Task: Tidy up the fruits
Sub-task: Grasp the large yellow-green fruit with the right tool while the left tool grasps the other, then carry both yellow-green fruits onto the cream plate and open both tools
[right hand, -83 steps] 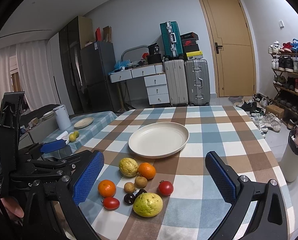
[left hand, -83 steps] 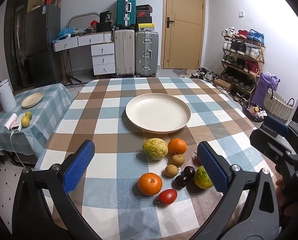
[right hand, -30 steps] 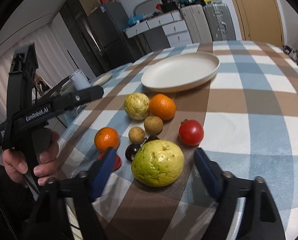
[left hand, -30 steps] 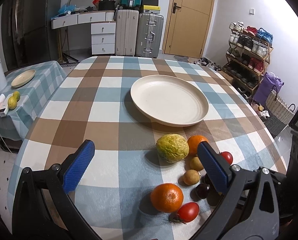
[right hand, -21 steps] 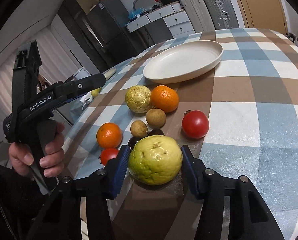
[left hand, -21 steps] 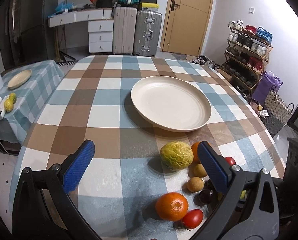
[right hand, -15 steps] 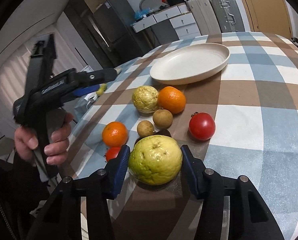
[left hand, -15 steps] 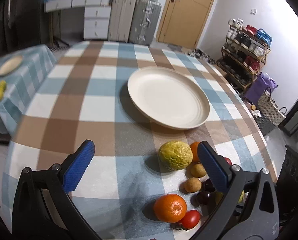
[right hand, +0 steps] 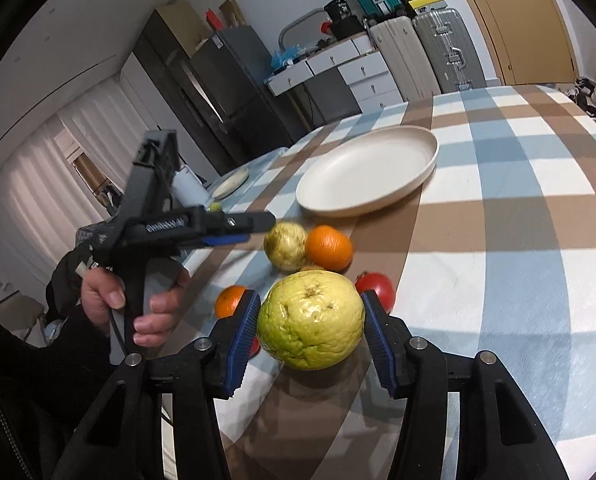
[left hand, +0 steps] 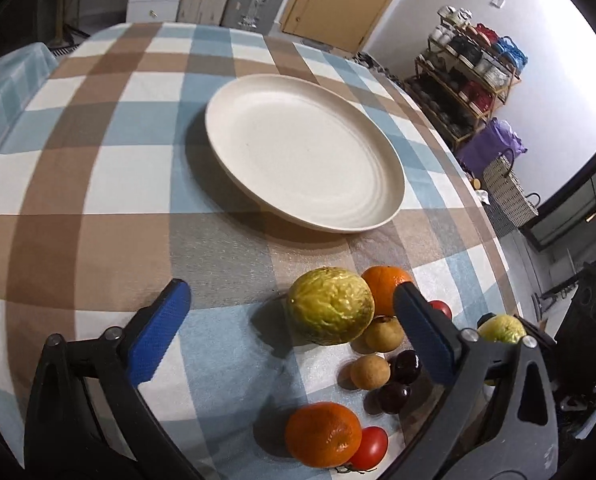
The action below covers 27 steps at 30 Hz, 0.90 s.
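Note:
My right gripper [right hand: 310,334] is shut on a big yellow-green guava [right hand: 310,321] and holds it just above the checked table; the guava also shows in the left wrist view [left hand: 501,329]. My left gripper [left hand: 293,330] is open, with a wrinkled yellow fruit [left hand: 330,305] between its fingers. Around it lie two oranges [left hand: 386,288] [left hand: 322,433], two tomatoes [left hand: 370,444] [left hand: 441,309], two small brown fruits [left hand: 370,370] and two dark cherries [left hand: 406,363]. An empty cream plate [left hand: 298,148] stands farther back; it also shows in the right wrist view [right hand: 368,170].
The table edge [left hand: 494,232] curves down the right side. Beyond it stand a shoe rack [left hand: 470,60] and a woven basket [left hand: 508,188]. A side table with a small plate [right hand: 230,182] is to the left. Suitcases [right hand: 426,54] and a door stand at the back.
My right gripper closed on the guava and lifted it off the table. My left gripper moved forward and down, bringing the wrinkled yellow fruit between its open fingers.

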Tool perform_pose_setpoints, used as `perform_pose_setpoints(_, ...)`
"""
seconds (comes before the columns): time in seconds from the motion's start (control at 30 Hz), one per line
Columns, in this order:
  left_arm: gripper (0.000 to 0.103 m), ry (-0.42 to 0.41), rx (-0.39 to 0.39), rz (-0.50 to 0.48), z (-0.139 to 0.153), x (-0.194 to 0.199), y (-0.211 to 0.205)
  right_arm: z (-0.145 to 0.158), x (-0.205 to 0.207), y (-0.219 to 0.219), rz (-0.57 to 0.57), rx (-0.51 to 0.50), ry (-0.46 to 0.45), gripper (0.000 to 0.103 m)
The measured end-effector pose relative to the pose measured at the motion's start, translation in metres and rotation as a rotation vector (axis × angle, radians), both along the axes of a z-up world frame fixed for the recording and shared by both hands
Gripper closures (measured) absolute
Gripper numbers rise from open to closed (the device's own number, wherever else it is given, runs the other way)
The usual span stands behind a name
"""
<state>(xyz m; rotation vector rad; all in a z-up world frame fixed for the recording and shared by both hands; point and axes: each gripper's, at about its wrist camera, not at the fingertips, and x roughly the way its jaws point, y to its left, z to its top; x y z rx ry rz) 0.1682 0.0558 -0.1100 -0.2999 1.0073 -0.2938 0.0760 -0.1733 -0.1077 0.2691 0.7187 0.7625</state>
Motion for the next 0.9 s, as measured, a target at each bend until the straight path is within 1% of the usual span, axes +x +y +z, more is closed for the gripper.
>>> perform_pose_setpoints(0.03, 0.006, 0.005, -0.009, -0.004, -0.002, 0.002, 0.0, 0.001, 0.001, 0.0, 0.005, 0.001, -0.002, 0.051)
perform_pose_setpoints(0.17, 0.016, 0.036, -0.05, -0.025, -0.008, 0.008, -0.001, 0.003, 0.005, 0.0, 0.01, -0.007, -0.015, 0.051)
perform_pose_setpoints(0.23, 0.022, 0.043, -0.049, -0.04, -0.009, 0.01, -0.004, 0.003, 0.009, 0.002, 0.015, -0.003, -0.011, 0.051)
perform_pose_setpoints(0.3, 0.031, 0.042, -0.05, -0.066, -0.011, 0.013, -0.006, 0.005, 0.011, 0.004, 0.015, -0.011, -0.01, 0.051)
perform_pose_setpoints(0.33, 0.034, 0.043, -0.062, -0.073, -0.011, 0.013, -0.007, 0.006, 0.012, 0.004, 0.017, -0.011, -0.013, 0.051)
perform_pose_setpoints(0.37, 0.038, 0.046, -0.074, -0.081, -0.011, 0.012, -0.008, 0.007, 0.014, 0.005, 0.02, -0.008, -0.014, 0.051)
perform_pose_setpoints(0.43, 0.042, 0.052, -0.094, -0.095, -0.011, 0.013, -0.009, 0.01, 0.017, 0.006, 0.022, -0.006, -0.019, 0.051)
perform_pose_setpoints(0.5, 0.05, 0.064, -0.106, -0.118, -0.012, 0.014, -0.012, 0.012, 0.02, 0.008, 0.025, -0.008, -0.022, 0.051)
perform_pose_setpoints(0.53, 0.052, 0.07, -0.105, -0.13, -0.012, 0.014, -0.013, 0.012, 0.021, 0.008, 0.025, -0.007, -0.023, 0.051)
perform_pose_setpoints(0.57, 0.057, 0.076, -0.103, -0.14, -0.013, 0.015, -0.015, 0.013, 0.022, 0.009, 0.026, -0.006, -0.023, 0.051)
perform_pose_setpoints(0.6, 0.057, 0.091, -0.103, -0.156, -0.014, 0.016, -0.018, 0.013, 0.023, 0.009, 0.029, -0.005, -0.02, 0.051)
perform_pose_setpoints(0.7, 0.058, 0.082, -0.094, -0.174, -0.012, 0.013, -0.022, 0.013, 0.028, 0.011, 0.029, -0.009, -0.011, 0.051)
perform_pose_setpoints(0.9, 0.058, 0.057, -0.109, -0.163, -0.008, 0.009, -0.016, 0.014, 0.034, 0.016, 0.024, -0.015, -0.008, 0.051)
